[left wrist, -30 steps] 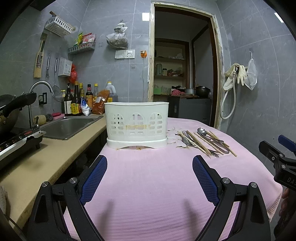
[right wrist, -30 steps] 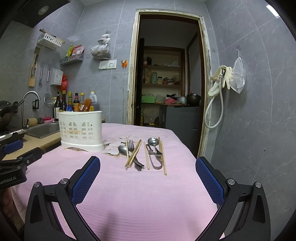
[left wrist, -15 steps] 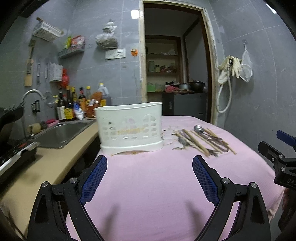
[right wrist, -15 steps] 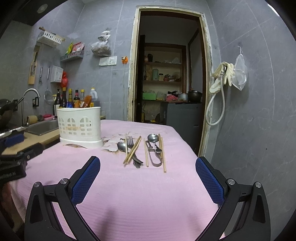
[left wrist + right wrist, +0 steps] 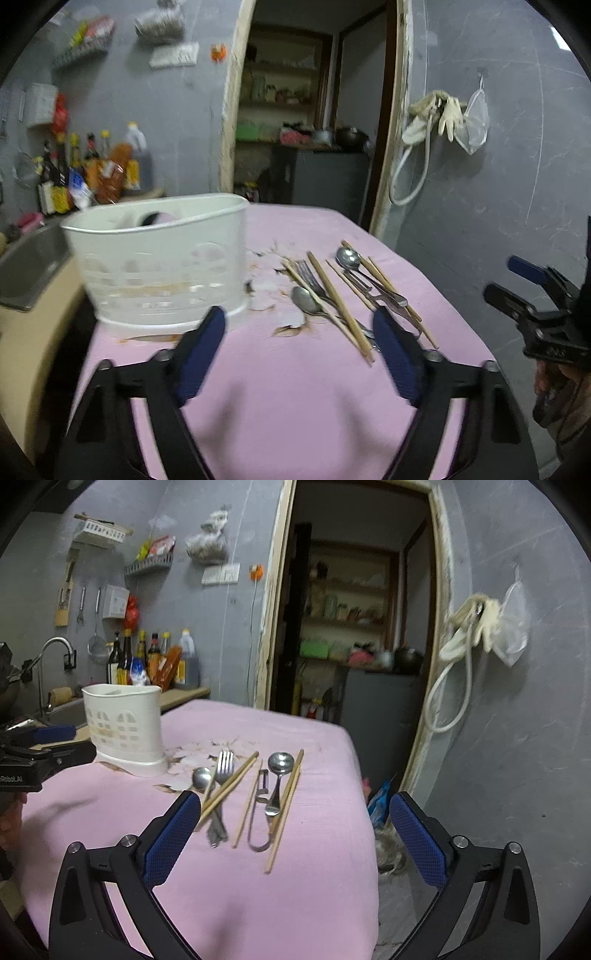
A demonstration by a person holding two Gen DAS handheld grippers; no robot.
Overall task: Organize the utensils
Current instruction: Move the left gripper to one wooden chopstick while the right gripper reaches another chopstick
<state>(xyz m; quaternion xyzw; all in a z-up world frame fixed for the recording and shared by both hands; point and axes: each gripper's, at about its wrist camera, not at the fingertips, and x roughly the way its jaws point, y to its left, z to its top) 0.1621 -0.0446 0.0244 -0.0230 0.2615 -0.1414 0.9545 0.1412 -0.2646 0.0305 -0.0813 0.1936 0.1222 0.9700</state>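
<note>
Approach step, nothing picked up yet. Left gripper, bottom centre of its view, has its jaws closing with only pink cloth between them. Right gripper, bottom of its view, is wide and just starting to close, nothing held, the near utensil ends lying between its fingers. Mid-frame lie the utensils: chopsticks, fork, two spoons, a loop-handled tool, overlapping in a loose row. Further left stands the white caddy, apparently empty. Next move likely needs singling out one piece, lowering over it, pinching it. Left view is motion-blurred; caddy compartments are hard to read, and cloth stains or scraps by the caddy are unclear.
</note>
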